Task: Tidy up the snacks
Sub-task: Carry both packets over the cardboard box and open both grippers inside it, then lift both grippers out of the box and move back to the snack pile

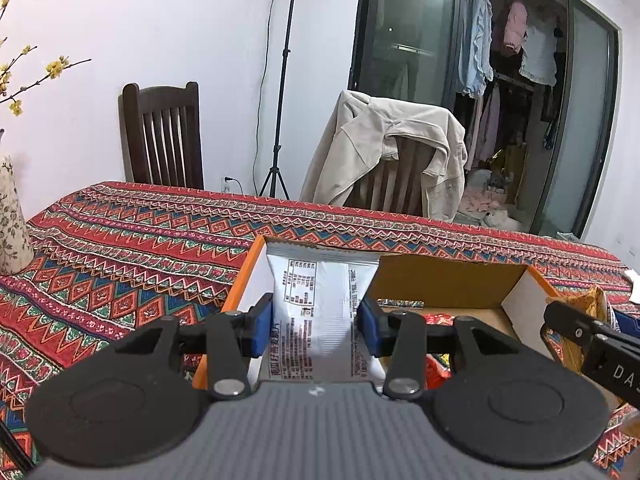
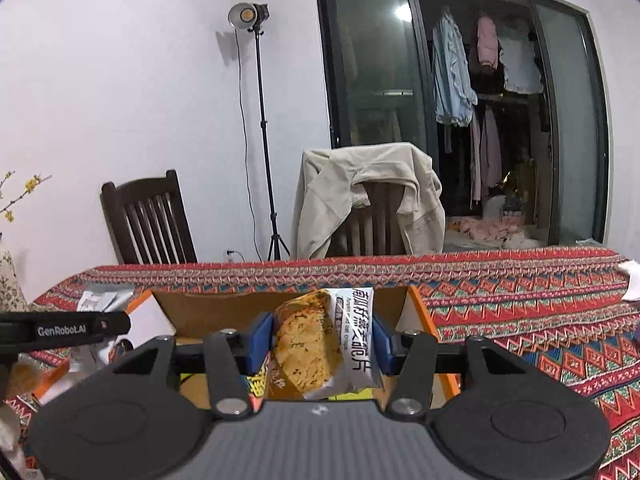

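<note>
Box [image 1: 448,280] walls hem the compartments; tablecloth [image 1: 140,248] left lies open.

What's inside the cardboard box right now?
In the cardboard box, only glimpses show: red wrapping in the left wrist view, yellow packaging in the right. The held snack packets and grippers cover the rest.

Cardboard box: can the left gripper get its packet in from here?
Probably yes. The left gripper holds the silver snack packet above the cardboard box, whose top is open; the right gripper is close alongside.
</note>
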`<state>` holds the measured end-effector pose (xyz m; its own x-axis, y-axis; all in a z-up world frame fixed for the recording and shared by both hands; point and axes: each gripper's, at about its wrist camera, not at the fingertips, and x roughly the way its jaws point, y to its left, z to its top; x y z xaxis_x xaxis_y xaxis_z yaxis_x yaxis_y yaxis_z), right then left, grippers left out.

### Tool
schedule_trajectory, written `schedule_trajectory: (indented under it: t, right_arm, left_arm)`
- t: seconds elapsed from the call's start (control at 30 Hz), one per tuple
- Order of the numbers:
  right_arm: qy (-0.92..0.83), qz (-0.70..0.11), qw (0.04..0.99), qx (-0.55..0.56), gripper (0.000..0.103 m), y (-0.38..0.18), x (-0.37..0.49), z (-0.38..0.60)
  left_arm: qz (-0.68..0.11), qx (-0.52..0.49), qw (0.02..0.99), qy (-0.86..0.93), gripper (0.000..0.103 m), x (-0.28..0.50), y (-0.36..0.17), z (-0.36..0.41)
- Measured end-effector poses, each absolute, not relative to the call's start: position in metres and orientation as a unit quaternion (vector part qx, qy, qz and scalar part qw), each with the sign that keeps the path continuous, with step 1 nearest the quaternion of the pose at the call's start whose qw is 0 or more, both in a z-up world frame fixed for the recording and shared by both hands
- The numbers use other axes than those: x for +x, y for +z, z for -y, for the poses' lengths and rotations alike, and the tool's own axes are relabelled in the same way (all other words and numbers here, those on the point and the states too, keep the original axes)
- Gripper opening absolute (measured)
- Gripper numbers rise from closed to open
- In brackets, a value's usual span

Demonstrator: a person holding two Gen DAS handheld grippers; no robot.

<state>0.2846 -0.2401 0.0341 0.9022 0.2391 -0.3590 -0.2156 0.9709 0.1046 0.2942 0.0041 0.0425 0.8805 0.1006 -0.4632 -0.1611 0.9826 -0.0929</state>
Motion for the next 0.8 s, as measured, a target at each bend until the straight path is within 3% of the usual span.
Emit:
schedule_trajectory:
  t: [0.07,0.13,0.17,0.2,0.27,0.33,0.8]
  right_arm:
    - [0.117,-0.199,0.972,0.033,0.054,0.029,0.288,0.239]
    - [0.119,-0.208,0.970,0.036,0.057,0.025,0.288,0.238]
    - [0.119,-0.209,0.970,0.033,0.058,0.024,0.288,0.237]
    - [0.120,-0.210,0.970,0.031,0.061,0.026,0.288,0.238]
    - [0.119,-0.208,0.970,0.035,0.094,0.024,0.286,0.238]
    - [0.117,-0.200,0.972,0.039,0.103,0.024,0.283,0.239]
    - [0.110,-0.204,0.972,0.042,0.103,0.029,0.272,0.242]
  left_arm:
    - [-0.233,-0.064,0.968,0.070,0.049,0.294,0.040,-0.004]
    - [-0.232,-0.066,0.968,0.073,0.064,0.294,0.038,-0.004]
    - [-0.231,-0.070,0.968,0.074,0.083,0.293,0.038,-0.005]
    - [-0.226,-0.074,0.968,0.080,0.095,0.291,0.038,-0.006]
    - [-0.211,-0.076,0.970,0.091,0.102,0.287,0.040,-0.007]
    - [-0.201,-0.088,0.972,0.086,0.103,0.283,0.042,-0.010]
    - [-0.196,-0.095,0.971,0.095,0.103,0.278,0.050,-0.012]
